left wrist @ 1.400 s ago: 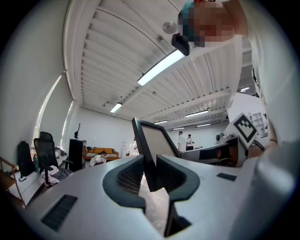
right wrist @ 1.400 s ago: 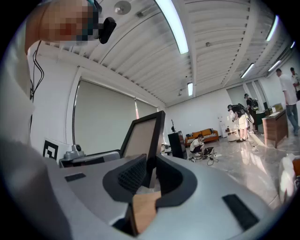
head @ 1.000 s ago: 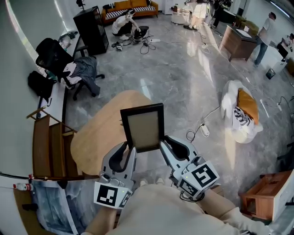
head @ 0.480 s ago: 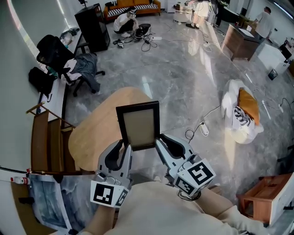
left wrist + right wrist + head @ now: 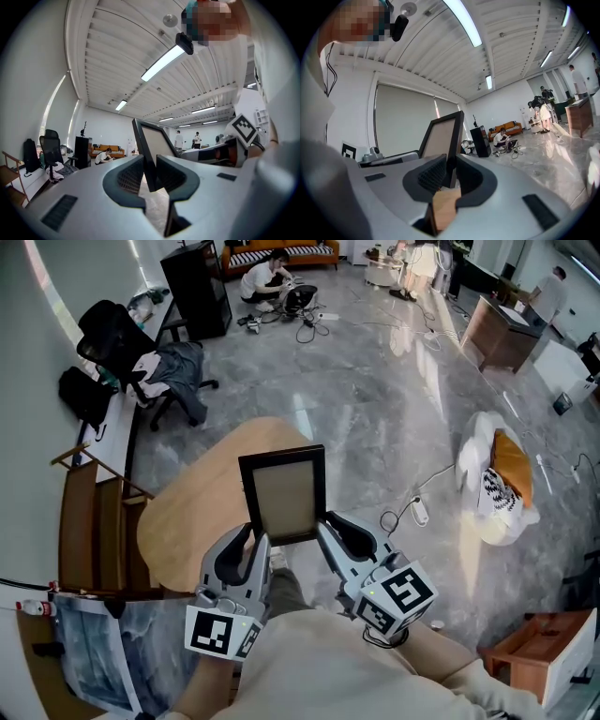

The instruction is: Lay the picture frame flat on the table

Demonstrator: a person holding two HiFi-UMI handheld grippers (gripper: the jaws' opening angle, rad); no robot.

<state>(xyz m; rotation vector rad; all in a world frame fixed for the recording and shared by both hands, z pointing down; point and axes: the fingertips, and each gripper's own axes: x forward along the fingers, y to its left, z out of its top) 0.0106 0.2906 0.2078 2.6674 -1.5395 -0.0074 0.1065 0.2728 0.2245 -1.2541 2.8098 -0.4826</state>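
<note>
A black picture frame with a beige backing is held upright above the near edge of a round light-wood table. My left gripper is shut on the frame's lower left edge and my right gripper is shut on its lower right edge. In the left gripper view the picture frame stands edge-on between the jaws of the left gripper. The right gripper view shows the picture frame pinched at its side rail by the right gripper.
A wooden chair stands left of the table. An office chair with clothes sits further back, near a black cabinet. A white bag and a cable lie on the grey floor at right. A wooden crate is at lower right.
The frame and both grippers have shifted slightly left and up in the head view over the last second; the grip on both lower edges is unchanged.
</note>
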